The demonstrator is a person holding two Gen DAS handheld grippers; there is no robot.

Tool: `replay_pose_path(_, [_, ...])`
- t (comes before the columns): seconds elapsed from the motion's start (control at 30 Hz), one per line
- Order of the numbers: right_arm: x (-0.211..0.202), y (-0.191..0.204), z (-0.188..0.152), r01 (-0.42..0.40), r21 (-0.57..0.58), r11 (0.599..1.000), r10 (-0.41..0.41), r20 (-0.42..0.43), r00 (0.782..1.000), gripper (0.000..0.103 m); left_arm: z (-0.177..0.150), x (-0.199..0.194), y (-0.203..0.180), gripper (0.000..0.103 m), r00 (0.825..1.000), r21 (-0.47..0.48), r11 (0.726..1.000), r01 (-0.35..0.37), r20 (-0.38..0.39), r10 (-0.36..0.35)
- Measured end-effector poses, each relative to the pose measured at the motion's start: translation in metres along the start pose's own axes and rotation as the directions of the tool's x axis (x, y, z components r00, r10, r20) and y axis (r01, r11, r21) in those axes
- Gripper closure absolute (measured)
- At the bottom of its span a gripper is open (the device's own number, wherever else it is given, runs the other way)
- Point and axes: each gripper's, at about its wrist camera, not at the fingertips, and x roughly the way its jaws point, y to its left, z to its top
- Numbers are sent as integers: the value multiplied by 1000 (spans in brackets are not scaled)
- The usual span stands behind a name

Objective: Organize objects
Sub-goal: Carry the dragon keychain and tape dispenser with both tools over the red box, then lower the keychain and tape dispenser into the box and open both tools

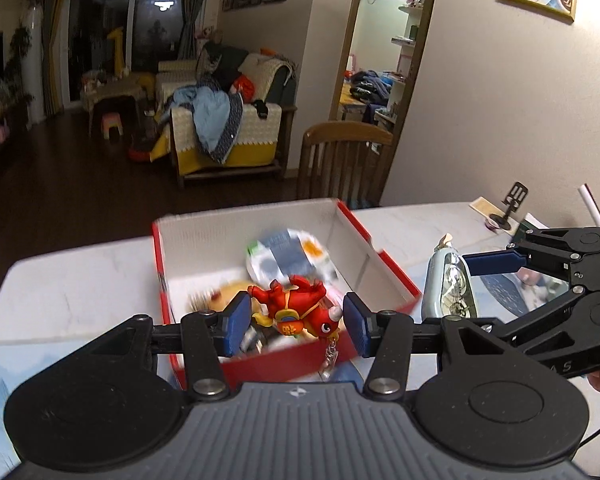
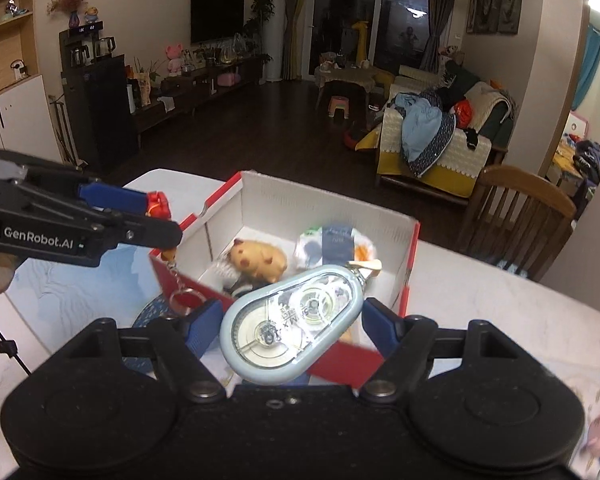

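My left gripper (image 1: 296,322) is shut on a red toy keychain (image 1: 296,312), held over the near edge of the red and white box (image 1: 256,232); its chain and ring hang down. My right gripper (image 2: 292,328) is shut on a pale blue correction tape dispenser (image 2: 292,324), just before the box's near corner (image 2: 410,276). In the box lie a tan plush toy (image 2: 260,262) and a white packet (image 2: 332,248). In the right wrist view the left gripper (image 2: 156,216) shows with the red toy (image 2: 158,204). In the left wrist view the right gripper (image 1: 456,280) holds the dispenser (image 1: 450,284).
The box stands on a white table (image 1: 60,292) with a blue patterned mat (image 2: 76,292) under its near side. A wooden chair (image 1: 346,160) stands beyond the table. A phone stand (image 1: 510,204) and small items sit at the far right by the wall.
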Motion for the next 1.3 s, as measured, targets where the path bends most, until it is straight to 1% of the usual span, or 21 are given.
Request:
replay_pose_path(0.2, [28, -8, 23, 13, 6, 1000, -13, 7, 1000, 27, 25, 27, 11, 53, 999, 16, 999, -44, 0, 44])
replay_pose_path(0.33, [49, -10, 33, 22, 0, 1000, -22, 0, 1000, 27, 38, 50, 21, 53, 997, 26, 997, -79, -17, 79])
replay_pose_path(0.57, [83, -4, 35, 42, -26, 999, -43, -43, 998, 27, 52, 86, 34, 53, 992, 30, 993, -117, -51, 119])
replay_pose_path(0.73, [108, -3, 33, 50, -8, 999, -50, -85, 995, 27, 61, 110, 40, 53, 988, 39, 990, -138, -68, 141])
replay_pose_path(0.83, [123, -3, 30, 47, 13, 999, -46, -111, 993, 27, 62, 124, 39, 53, 985, 61, 987, -151, -73, 156])
replay_pose_path(0.93, [136, -2, 29, 47, 11, 999, -45, -136, 990, 27, 59, 137, 38, 53, 982, 71, 984, -163, -89, 169])
replay_pose_path(1.17, [163, 4, 16, 35, 9, 999, -33, -200, 979, 27, 48, 175, 40, 53, 964, 98, 978, -183, -176, 198])
replay_pose_path(1.3, [173, 4, 10, 48, 5, 999, -45, -221, 974, 27, 39, 183, 43, 53, 960, 90, 980, -178, -204, 193])
